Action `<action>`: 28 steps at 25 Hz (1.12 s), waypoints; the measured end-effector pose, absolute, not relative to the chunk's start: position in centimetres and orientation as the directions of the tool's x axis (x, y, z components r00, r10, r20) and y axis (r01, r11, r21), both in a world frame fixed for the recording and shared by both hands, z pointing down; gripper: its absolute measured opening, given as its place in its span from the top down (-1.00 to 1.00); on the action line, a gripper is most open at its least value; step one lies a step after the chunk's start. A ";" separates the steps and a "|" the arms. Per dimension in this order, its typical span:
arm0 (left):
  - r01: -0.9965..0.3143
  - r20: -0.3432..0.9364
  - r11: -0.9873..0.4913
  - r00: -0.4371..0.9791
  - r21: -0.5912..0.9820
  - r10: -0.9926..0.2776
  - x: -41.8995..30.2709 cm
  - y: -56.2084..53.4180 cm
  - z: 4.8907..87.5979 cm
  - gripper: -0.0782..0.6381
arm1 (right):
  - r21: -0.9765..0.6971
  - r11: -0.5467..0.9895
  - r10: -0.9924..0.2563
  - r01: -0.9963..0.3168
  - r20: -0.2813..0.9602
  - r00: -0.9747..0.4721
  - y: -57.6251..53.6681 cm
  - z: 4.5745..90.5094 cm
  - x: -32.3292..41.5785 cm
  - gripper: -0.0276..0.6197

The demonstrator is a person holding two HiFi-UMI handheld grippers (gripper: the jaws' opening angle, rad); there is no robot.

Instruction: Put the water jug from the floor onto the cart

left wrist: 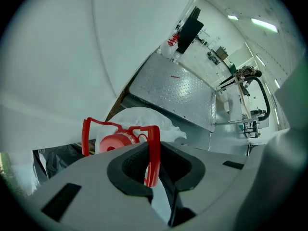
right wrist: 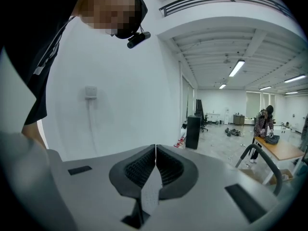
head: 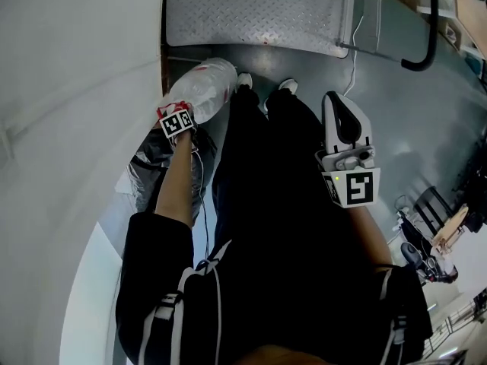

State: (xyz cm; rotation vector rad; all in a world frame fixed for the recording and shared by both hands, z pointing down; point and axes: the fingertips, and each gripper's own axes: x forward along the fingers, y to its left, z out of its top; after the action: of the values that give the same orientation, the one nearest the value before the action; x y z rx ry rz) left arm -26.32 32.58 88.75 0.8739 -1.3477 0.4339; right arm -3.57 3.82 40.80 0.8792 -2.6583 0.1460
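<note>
The water jug (head: 204, 88) is a clear bottle with a red cap (left wrist: 114, 141) and a red carry handle (left wrist: 154, 150). It lies tilted by the wall, just in front of the cart's metal deck (head: 251, 10). My left gripper (head: 179, 120) points steeply down at its neck. In the left gripper view the left gripper (left wrist: 153, 171) is shut on the red handle, which runs between the pads. My right gripper (head: 340, 106) is held beside my leg, away from the jug. In the right gripper view the right gripper (right wrist: 155, 163) is shut with nothing in it.
The cart's black push handle (head: 428, 42) rises at the far right of the deck (left wrist: 178, 93). A black plastic bag (head: 151, 167) lies by the white wall (head: 68, 128). My shoes (head: 288, 87) stand next to the jug. A white cable (head: 356, 52) runs across the floor.
</note>
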 end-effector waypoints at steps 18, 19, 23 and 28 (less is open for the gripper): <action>-0.840 0.910 0.374 0.300 0.394 -0.285 -23.8 24.8 81.8 0.59 | 0.000 0.633 -0.763 -0.774 0.167 -0.624 2.2 35.7 1.6 0.86; -0.845 0.910 0.360 0.304 0.394 -0.282 -23.8 24.6 81.6 0.59 | -0.003 0.629 -0.766 -0.777 0.166 -0.621 2.0 35.6 1.7 0.86; -0.858 0.909 0.323 0.322 0.398 -0.266 -23.7 24.5 81.6 0.59 | -0.026 0.624 -0.767 -0.781 0.168 -0.619 1.3 36.0 1.6 0.86; -0.851 0.902 0.331 0.319 0.407 -0.291 -24.0 23.9 81.0 0.59 | -0.021 0.642 -0.756 -0.767 0.151 -0.637 0.3 35.5 0.3 0.86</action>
State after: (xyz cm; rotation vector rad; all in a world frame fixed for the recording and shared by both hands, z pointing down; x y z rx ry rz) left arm -23.96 23.86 80.96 1.2253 -1.2384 0.5261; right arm 0.31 0.34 35.50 1.2723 -2.7289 0.1251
